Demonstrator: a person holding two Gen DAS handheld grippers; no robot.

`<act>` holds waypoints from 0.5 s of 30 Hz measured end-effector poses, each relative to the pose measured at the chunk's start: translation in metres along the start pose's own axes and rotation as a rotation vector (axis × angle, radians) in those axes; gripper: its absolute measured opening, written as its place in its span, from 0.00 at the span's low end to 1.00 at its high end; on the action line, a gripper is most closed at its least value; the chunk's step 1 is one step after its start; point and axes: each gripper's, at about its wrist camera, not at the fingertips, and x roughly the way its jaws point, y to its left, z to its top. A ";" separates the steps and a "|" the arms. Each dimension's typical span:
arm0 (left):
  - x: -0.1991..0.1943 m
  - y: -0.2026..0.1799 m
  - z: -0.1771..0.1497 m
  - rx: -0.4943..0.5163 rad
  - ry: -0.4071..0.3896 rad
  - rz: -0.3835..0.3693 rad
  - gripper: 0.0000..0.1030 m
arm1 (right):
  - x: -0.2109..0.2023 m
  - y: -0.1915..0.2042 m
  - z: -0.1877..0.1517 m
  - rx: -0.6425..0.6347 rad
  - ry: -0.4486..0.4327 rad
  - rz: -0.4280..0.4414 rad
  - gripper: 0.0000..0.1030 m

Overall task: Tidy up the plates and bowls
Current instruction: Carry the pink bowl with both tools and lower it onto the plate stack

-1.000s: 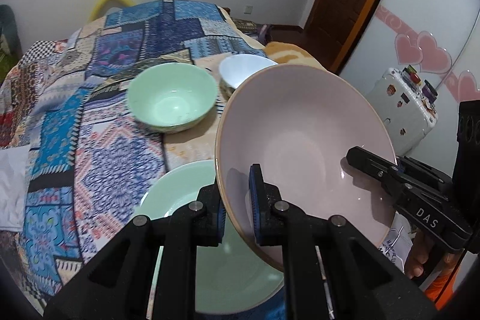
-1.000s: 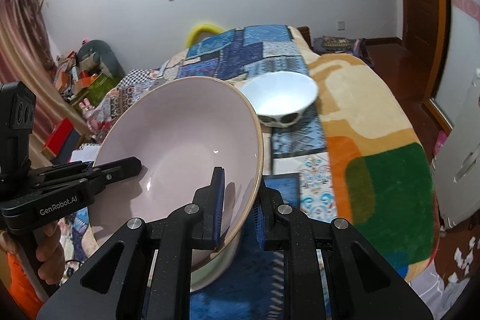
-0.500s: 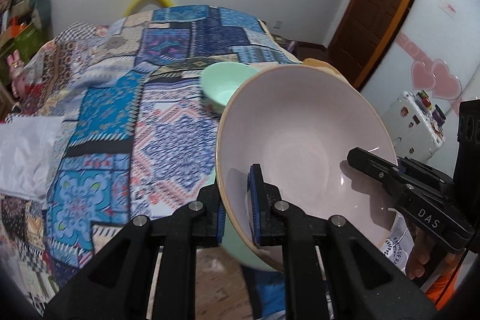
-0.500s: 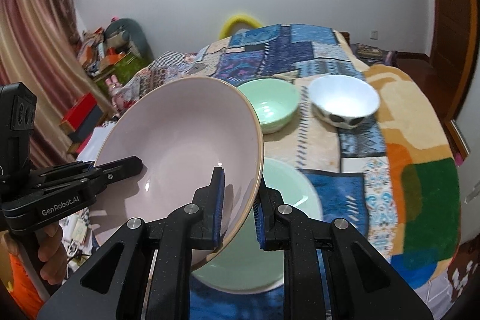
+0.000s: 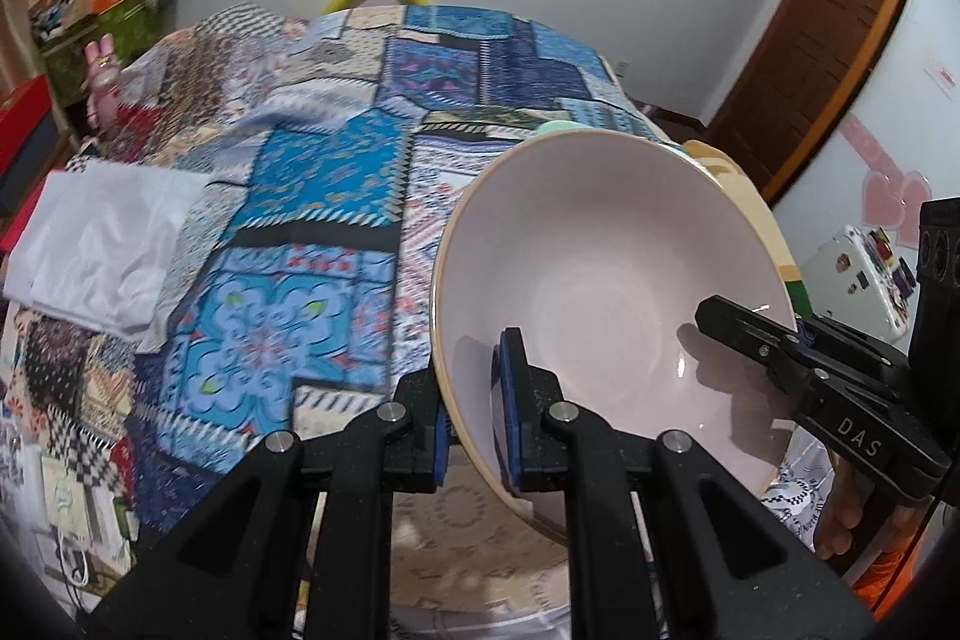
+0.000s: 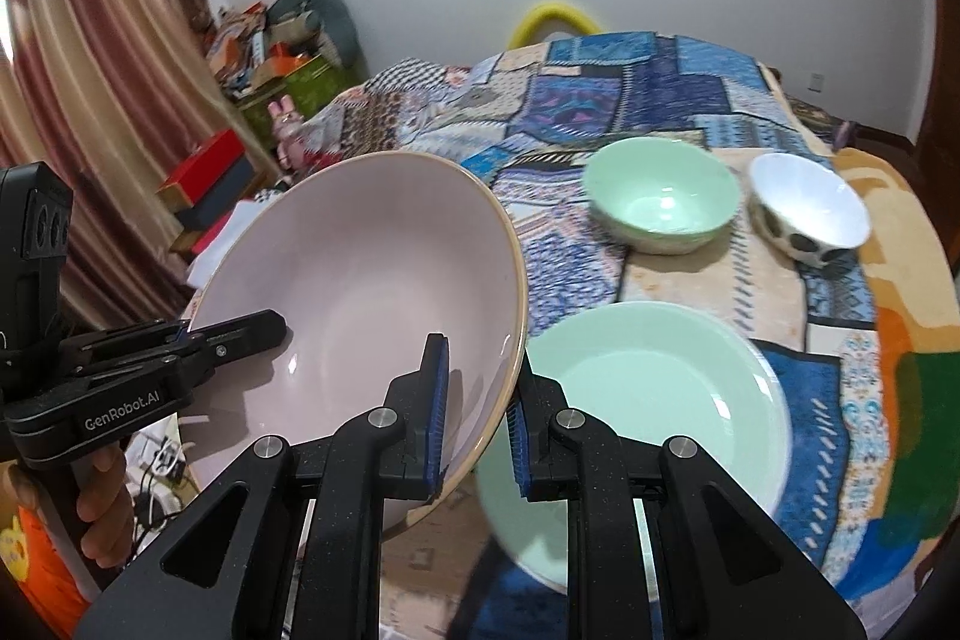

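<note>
Both grippers hold one large pink bowl (image 5: pixel 606 268) in the air by opposite sides of its rim. My left gripper (image 5: pixel 477 421) is shut on its near rim, and my right gripper (image 6: pixel 477 415) is shut on the other side of the pink bowl (image 6: pixel 360 280). In the right wrist view a large green plate (image 6: pixel 660 400) lies on the quilt just right of the bowl. Behind it stand a green bowl (image 6: pixel 660 202) and a white bowl with dark spots (image 6: pixel 807 214). Each gripper shows in the other's view, the right gripper (image 5: pixel 756 334) and the left gripper (image 6: pixel 240 334).
A patchwork quilt (image 5: pixel 312 196) covers the surface. A white cloth (image 5: pixel 102 244) lies at its left edge. Boxes and clutter (image 6: pixel 264 58) stand by the curtain at far left. A wooden door (image 5: pixel 834 10) and a small white case (image 5: pixel 858 280) are on the right.
Both grippers have carried the pink bowl to the left, away from above the green plate. The green plate and both small bowls now show clear of it in the right wrist view.
</note>
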 end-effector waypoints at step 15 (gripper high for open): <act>0.030 0.063 -0.023 -0.093 0.081 0.067 0.14 | 0.068 0.029 -0.010 -0.026 0.148 0.044 0.16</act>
